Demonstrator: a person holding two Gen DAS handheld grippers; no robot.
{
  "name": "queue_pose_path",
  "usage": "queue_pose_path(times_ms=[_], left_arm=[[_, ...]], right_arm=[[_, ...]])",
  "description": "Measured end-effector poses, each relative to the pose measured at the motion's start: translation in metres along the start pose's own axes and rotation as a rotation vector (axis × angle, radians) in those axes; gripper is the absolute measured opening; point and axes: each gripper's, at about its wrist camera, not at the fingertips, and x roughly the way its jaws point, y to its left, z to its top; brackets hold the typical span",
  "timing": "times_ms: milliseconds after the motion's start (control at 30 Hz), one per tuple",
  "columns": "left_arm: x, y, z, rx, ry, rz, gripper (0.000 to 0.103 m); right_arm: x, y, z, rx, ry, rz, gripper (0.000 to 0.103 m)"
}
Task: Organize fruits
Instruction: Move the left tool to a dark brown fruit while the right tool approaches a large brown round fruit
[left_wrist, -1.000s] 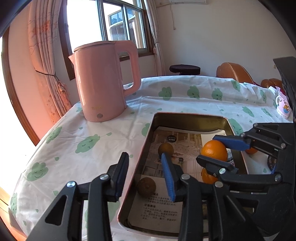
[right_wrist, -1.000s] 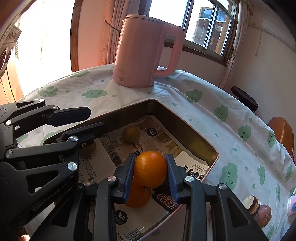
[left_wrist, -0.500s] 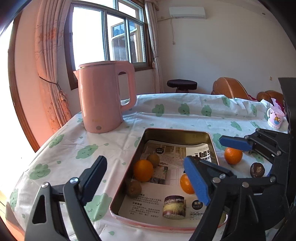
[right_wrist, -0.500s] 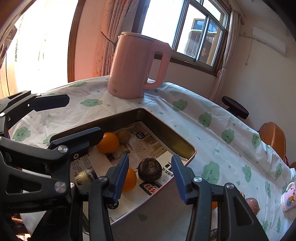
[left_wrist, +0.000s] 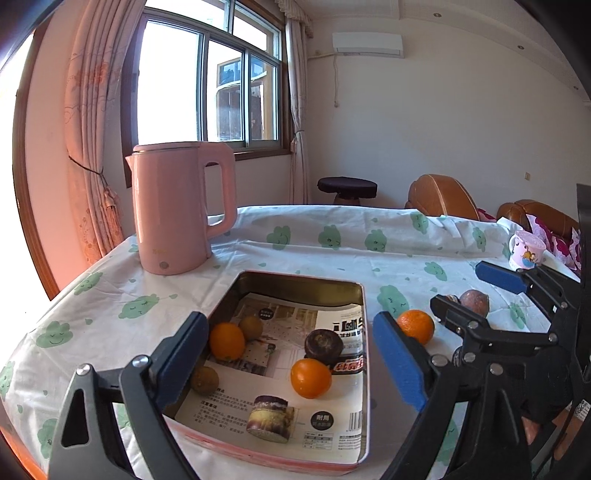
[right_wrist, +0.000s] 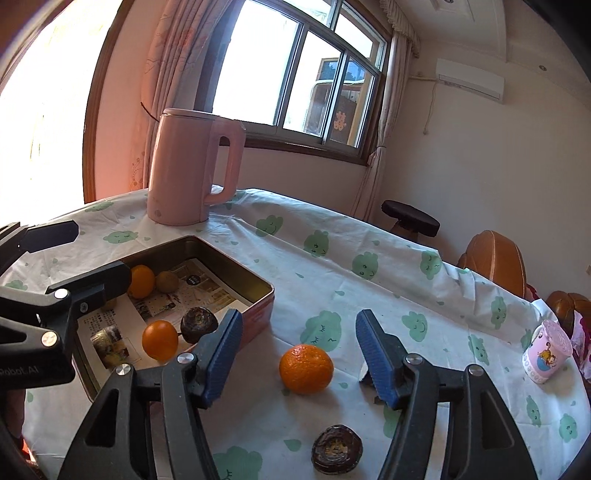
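Note:
A metal tray (left_wrist: 364, 310) lined with printed paper holds two oranges (left_wrist: 226, 340), brown fruits (left_wrist: 251, 326) and a dark round fruit (left_wrist: 324, 346). My left gripper (left_wrist: 290, 358) hangs above the tray's near end, its jaws opening, nothing held. To the right of the tray, my right gripper (right_wrist: 300, 356) is also opening above the tablecloth. A loose orange (right_wrist: 306, 368) lies just beyond its pads, untouched. Nearer the table's front lies a dark fruit (right_wrist: 337, 448). The tray (right_wrist: 258, 291) sits to the left of the right gripper.
A pink kettle (left_wrist: 177, 214) stands behind the tray at the back left. A small pink cup (right_wrist: 546, 350) sits at the far right of the table. Beyond the table are a dark stool (left_wrist: 347, 186) and brown chairs (left_wrist: 443, 195).
The right gripper let go of its orange, which now lies in the tray. Both grippers widened and drew back and up from the tray; the right swung over the loose orange.

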Motion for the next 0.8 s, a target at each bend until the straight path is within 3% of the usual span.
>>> queue_pose_path(times_ms=[433,800], left_arm=[[0.005,-0.071,-0.006,0.09,0.023,-0.089,0.093],[0.014,-0.111,-0.01,0.139,0.062,-0.146,0.093]], right_arm=[[-0.011,-0.062,-0.032,0.11,0.022,-0.083,0.067],[-0.014,-0.09,-0.048,0.146,0.045,-0.112,0.067]])
